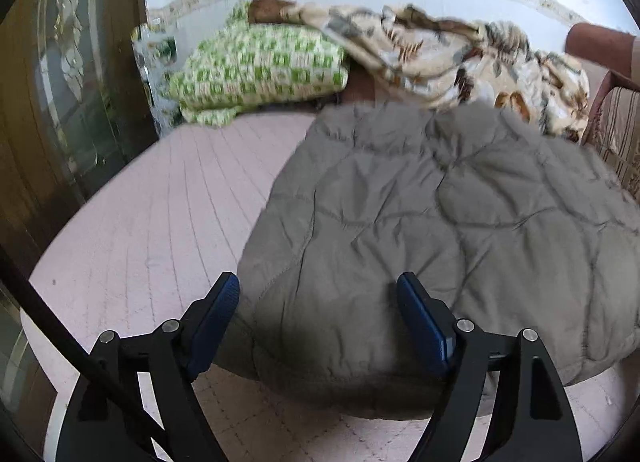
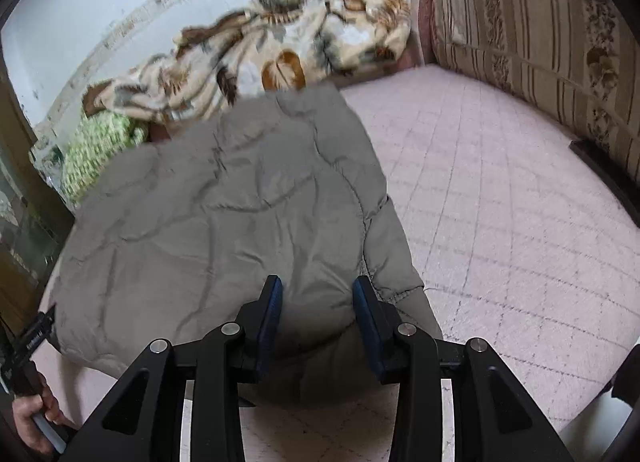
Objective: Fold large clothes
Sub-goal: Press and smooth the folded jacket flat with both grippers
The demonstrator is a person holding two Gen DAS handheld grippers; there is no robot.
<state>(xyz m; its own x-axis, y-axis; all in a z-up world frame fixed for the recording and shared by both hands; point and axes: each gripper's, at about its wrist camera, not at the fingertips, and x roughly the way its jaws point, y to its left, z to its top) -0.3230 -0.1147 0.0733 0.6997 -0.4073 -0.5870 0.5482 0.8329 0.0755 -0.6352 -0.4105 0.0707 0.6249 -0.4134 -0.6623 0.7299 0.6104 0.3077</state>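
Over the grey quilt point(image 1: 420, 222), both tongs angled down

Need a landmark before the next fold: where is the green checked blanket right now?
The green checked blanket lies at the far left of the bed in the left wrist view, beyond the grey quilted jacket and beside the floral blanket.

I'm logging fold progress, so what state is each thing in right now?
Grey quilted jacket: lying on the pink bed cover, puffy, near edge bunched.
Left gripper: open, jaws astride the jacket's near edge.
Right gripper: partly closed around a fold; contact unclear.
Floral blanket: crumpled, unfolded.
Green checked cloth: folded bundle.
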